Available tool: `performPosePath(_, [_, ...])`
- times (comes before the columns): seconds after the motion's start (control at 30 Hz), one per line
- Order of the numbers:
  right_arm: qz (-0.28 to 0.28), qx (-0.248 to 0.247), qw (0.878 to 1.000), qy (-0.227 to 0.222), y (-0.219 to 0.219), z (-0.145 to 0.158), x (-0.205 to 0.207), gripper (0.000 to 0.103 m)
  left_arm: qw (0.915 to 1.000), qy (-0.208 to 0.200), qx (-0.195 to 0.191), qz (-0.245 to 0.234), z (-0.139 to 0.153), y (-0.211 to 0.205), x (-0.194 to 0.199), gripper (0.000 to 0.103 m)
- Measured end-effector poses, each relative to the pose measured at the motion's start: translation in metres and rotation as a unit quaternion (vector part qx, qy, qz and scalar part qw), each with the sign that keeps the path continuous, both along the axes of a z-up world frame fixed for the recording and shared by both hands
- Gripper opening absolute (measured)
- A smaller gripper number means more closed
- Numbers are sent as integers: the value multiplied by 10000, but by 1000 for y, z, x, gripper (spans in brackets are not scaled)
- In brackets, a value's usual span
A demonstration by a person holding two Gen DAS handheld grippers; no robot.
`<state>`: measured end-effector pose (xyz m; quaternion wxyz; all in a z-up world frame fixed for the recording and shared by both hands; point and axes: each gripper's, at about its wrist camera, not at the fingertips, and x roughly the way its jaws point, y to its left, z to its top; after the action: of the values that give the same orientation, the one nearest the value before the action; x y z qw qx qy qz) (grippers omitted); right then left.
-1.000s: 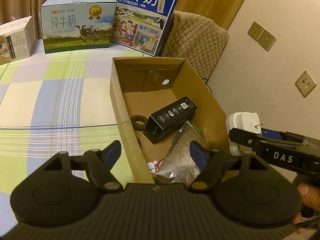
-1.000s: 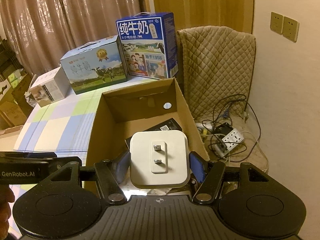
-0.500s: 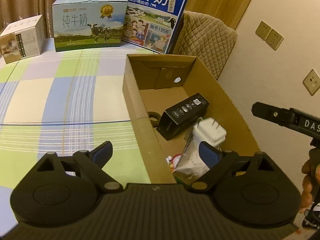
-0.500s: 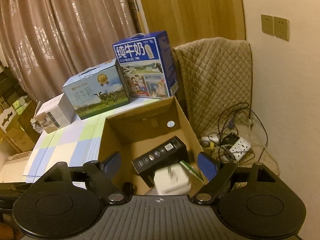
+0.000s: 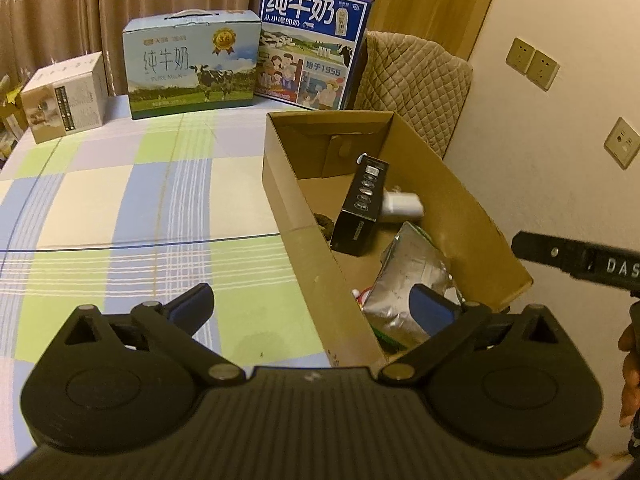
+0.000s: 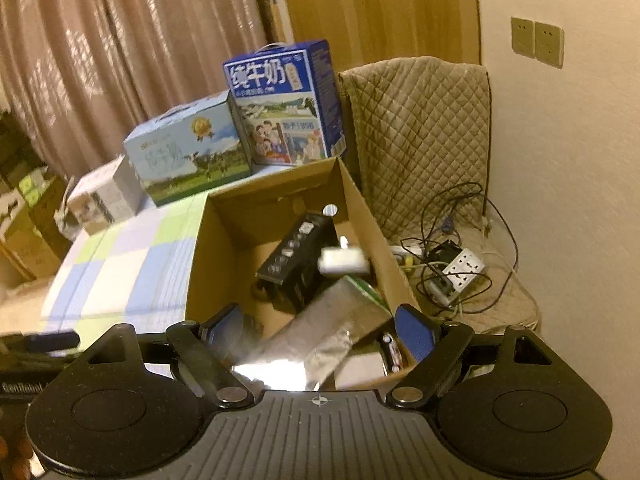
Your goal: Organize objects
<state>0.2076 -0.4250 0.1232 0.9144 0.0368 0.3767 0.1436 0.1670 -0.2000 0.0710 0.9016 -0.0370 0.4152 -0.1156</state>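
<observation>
White charger (image 6: 343,261) now inside cardboard box (image 6: 362,200).

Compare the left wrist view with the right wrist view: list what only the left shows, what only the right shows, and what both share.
Only the left wrist view: the dark rough ring on the box floor and a single wall socket.

Only the right wrist view: the white power strip among tangled cables on the quilted seat.

Both: the cardboard box holding the black carton, white charger and silver foil pouch, plus the two milk cases behind.
</observation>
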Motion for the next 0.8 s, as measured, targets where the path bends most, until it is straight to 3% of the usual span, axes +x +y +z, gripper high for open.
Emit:
performPosePath(0.2, [131,-212,9997,-22,7,2,-33,81,9997,-201,105,105,9,3,-29,102])
performPosePath(0.8, [188,-424,9989,-43,19,14,-115,81,9993,-350,-96,116,31,22,-104,102])
